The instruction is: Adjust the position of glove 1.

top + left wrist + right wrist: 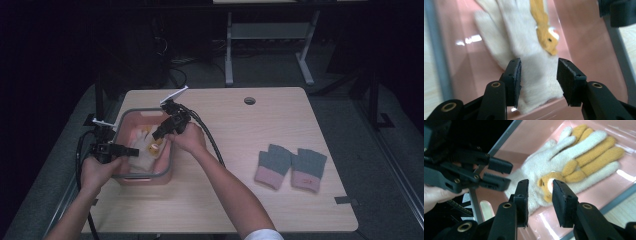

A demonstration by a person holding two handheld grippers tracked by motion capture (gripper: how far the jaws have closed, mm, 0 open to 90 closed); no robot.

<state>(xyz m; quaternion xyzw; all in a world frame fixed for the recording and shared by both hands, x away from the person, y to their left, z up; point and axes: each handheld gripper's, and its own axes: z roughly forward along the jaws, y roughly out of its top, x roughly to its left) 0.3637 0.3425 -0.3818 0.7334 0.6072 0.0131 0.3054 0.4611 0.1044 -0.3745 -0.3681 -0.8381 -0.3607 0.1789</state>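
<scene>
Two sets of jaws, both standing apart with nothing clamped. Your left gripper [539, 80] has its jaws either side of the cuff of the cream glove [524, 50], and from the look of it the pads aren't pressing on the knit. Your right gripper [540, 200] hovers just over the little orange bear patch [546, 185] on that glove, jaws parted, gripping nothing as far as I can tell. So I'd say this pair is in: the cream glove lies flat on the floor of the pink bin [162, 176] with a mustard-yellow glove [596, 152] half tucked under it, fingers fanned toward the far wall. Both are fuzzy, soft knits that'll flop and bunch if you grab them again. The bin is smooth, glossy plastic with rounded corners and a grey rim, so it throws glare. What's left, by my read, is the grey pair [290, 166] with pink ribbed cuffs, lying side by side well apart from the bin on the right of the pale wood-grain table [250, 210]. Nobody's touching those.
</scene>
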